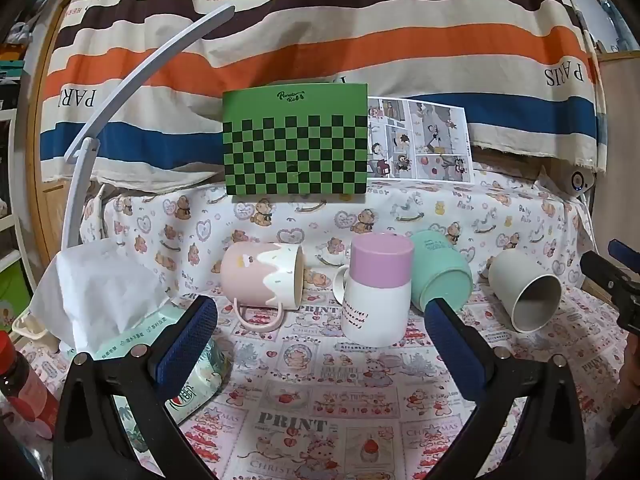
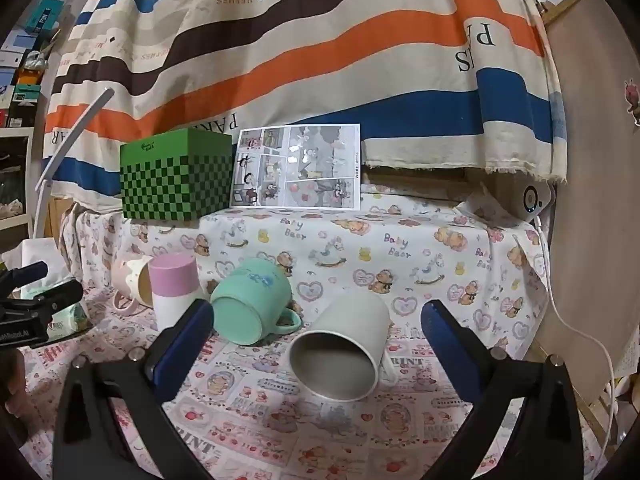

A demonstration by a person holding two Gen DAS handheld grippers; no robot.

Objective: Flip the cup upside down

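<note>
1. Up front, the left gripper hovers over the printed tablecloth with its blue-padded fingers spread wide apart and nothing between them.
2. Just ahead of it, between the finger lines, a pink-and-white mug stands upside down, pink base on top.
3. Ahead and to its left, a pink mug with white drip glaze lies on its side, mouth facing right and handle on the cloth.
4. Beside its left finger sits a tissue pack with a white sheet poking up.
5. Behind its right fingertip, a teal mug lies tipped with its base toward the camera, leaning close to the inverted mug.
6. Further right, a grey cup lies on its side, mouth open toward the viewer.
7. Likewise, the right gripper is held with its fingers wide apart, gripping nothing.
8. Straight ahead between its fingers lies the grey cup; whether the pads touch it cannot be told, though they look apart.
9. Left of that cup, by the left finger, rests the teal mug.
10. Far behind stand a green checkered box and a comic sheet against a striped cloth.
</note>
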